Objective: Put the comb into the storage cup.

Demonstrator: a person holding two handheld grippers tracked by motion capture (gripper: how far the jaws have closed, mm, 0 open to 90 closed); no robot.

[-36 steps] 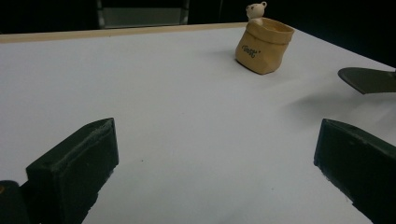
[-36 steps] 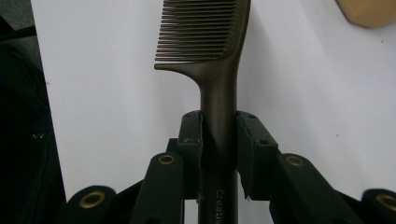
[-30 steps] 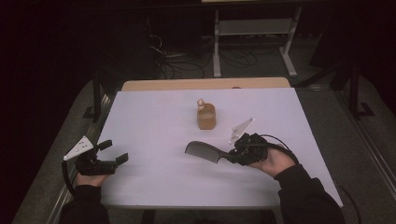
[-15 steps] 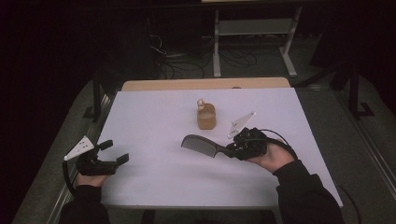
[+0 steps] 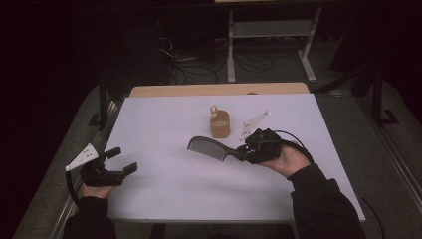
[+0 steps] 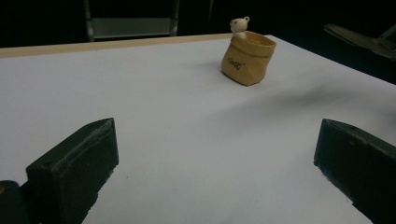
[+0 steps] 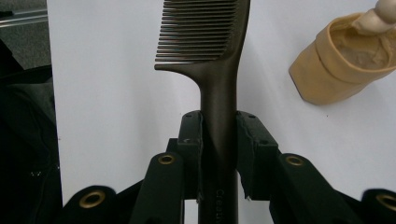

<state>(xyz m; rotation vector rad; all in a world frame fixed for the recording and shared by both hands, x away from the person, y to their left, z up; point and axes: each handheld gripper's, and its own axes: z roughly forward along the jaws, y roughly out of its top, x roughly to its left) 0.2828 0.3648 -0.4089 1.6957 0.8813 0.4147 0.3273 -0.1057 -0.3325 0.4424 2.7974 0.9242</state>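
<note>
My right gripper is pinching the comb handle, teeth pointing nine o'clock; my left gripper is resting spread wide.

pot mid-table, toward far edge | comb just before pot, right gripper at its right end | left gripper near left front corner, well apart

Dim room, brightly lit white table, soft shadows, slight blur.
</note>
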